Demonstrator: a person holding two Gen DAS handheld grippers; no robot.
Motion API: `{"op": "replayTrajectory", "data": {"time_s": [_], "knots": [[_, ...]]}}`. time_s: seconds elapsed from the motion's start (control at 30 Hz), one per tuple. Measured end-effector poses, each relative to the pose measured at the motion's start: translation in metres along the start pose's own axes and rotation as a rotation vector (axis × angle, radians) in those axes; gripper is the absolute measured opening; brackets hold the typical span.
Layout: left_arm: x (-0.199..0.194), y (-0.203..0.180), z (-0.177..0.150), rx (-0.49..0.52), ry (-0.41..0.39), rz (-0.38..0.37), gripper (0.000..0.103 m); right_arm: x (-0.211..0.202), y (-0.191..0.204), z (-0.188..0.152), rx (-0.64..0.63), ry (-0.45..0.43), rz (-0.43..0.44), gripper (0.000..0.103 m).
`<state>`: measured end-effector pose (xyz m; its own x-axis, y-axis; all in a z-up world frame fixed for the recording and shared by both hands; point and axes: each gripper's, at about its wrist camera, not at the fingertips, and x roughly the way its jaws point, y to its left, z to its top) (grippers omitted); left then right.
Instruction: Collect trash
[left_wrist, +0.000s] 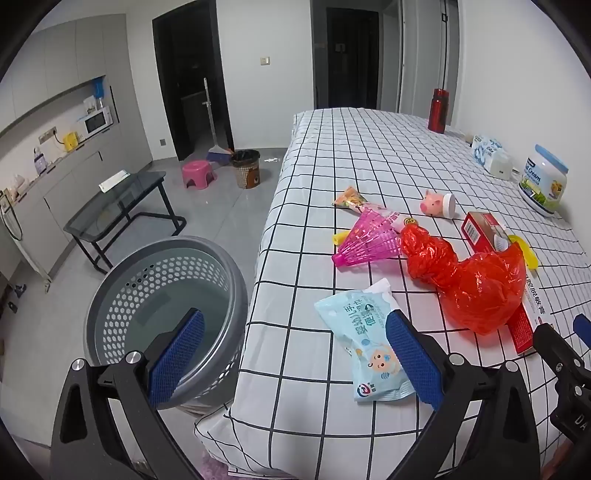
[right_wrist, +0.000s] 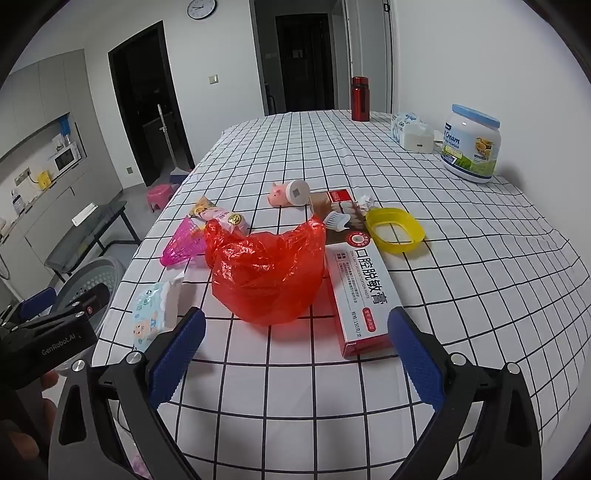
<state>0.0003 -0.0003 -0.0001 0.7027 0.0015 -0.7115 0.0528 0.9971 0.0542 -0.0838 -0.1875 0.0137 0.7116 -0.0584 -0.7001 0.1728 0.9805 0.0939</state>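
The crumpled red plastic bag lies on the checked tablecloth straight ahead of the right gripper, its knotted neck stretched away to the left. Just right of it, beyond the right finger, the long red-and-white toothpaste box runs lengthwise away from the claw. The pale blue wet-wipe packet lies with its long axis running away from the left gripper, partly behind its right finger. Both claws gape wide, holding nothing. The grey perforated basket stands beyond the left finger.
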Motion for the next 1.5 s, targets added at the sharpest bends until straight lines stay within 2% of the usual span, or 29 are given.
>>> {"op": "replayTrajectory", "data": {"time_s": [1.5], "knots": [[-0.014, 0.002, -0.001, -0.013, -0.033, 0.004, 0.097, -0.013, 0.004, 0.000, 0.000, -0.024, 0.015, 0.094]]}}
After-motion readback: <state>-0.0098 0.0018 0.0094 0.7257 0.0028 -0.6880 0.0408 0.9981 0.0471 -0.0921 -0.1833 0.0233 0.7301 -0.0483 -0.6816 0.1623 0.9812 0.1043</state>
